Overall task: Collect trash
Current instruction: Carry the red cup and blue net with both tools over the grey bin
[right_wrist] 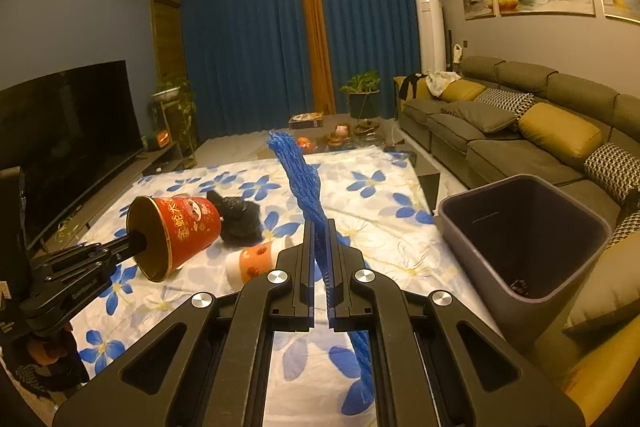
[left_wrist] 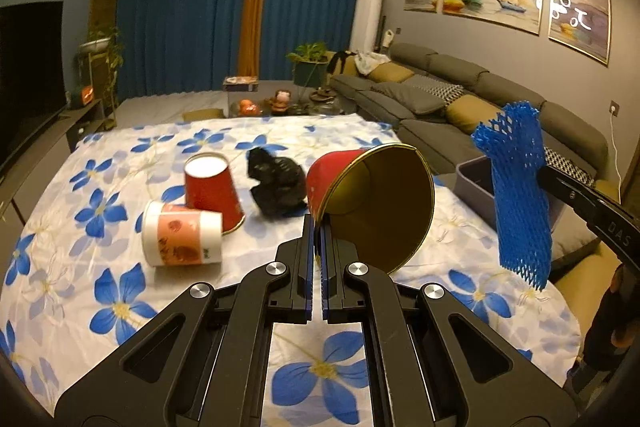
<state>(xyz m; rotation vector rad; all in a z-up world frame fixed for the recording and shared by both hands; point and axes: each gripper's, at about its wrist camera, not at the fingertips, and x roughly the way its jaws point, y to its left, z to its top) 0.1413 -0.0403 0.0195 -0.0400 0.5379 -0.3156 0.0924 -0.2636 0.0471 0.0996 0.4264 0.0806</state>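
Observation:
My left gripper (left_wrist: 316, 227) is shut on the rim of a red paper cup with a gold inside (left_wrist: 380, 203), held above the table; it also shows in the right wrist view (right_wrist: 176, 231). My right gripper (right_wrist: 320, 227) is shut on a blue foam net sleeve (right_wrist: 300, 183), which also shows at the right of the left wrist view (left_wrist: 516, 187). On the flowered tablecloth (left_wrist: 120, 267) lie an upside-down red cup (left_wrist: 212, 191), a white and orange cup on its side (left_wrist: 180, 239) and a crumpled black bag (left_wrist: 276, 187).
A grey trash bin (right_wrist: 524, 243) stands open at the table's right edge, in front of the grey sofa (right_wrist: 520, 131). A TV (right_wrist: 68, 135) is at the left. A low table with ornaments (left_wrist: 280, 103) stands beyond the far edge.

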